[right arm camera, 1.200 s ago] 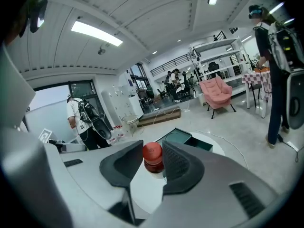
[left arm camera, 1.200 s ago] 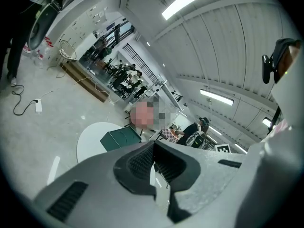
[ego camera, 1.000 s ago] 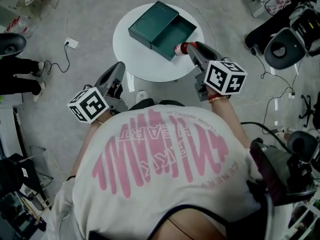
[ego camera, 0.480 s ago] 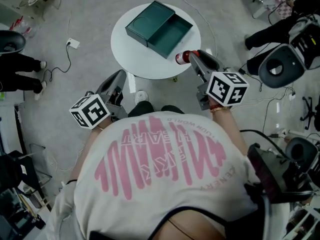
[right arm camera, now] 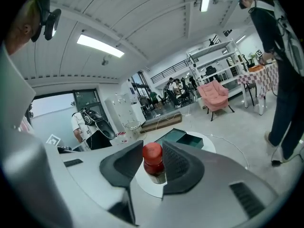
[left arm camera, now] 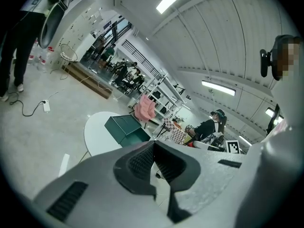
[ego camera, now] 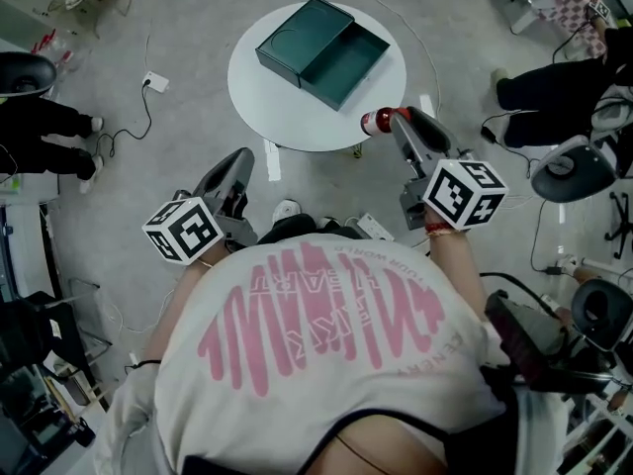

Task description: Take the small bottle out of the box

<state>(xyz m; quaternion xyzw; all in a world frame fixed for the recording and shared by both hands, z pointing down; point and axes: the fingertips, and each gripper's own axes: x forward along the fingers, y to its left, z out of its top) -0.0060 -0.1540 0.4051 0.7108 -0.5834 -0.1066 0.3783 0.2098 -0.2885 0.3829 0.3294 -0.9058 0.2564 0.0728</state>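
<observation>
A dark green box (ego camera: 321, 52) with its drawer slid open lies on the round white table (ego camera: 287, 117). My right gripper (ego camera: 396, 117) hangs beyond the table's near right edge, shut on a small bottle (ego camera: 376, 122) with a red cap. In the right gripper view the bottle (right arm camera: 153, 161) stands upright between the jaws of the right gripper (right arm camera: 152, 148), with the box (right arm camera: 183, 137) on the table (right arm camera: 204, 140) behind it. My left gripper (ego camera: 237, 161) is held low at the near left of the table, shut and empty. Its own view shows the left gripper (left arm camera: 153, 144) with jaw tips together, and the box (left arm camera: 126, 127) beyond.
A person's dark legs (ego camera: 40, 132) stand at the left, near a socket strip with cable (ego camera: 153, 82). Another person in black (ego camera: 554, 77) and an office chair (ego camera: 569, 171) are at the right. A pink armchair (right arm camera: 216, 96) stands farther back.
The right gripper has carried the bottle from beside the box's open drawer back and to the right, past the table's edge. The left gripper has barely moved.
</observation>
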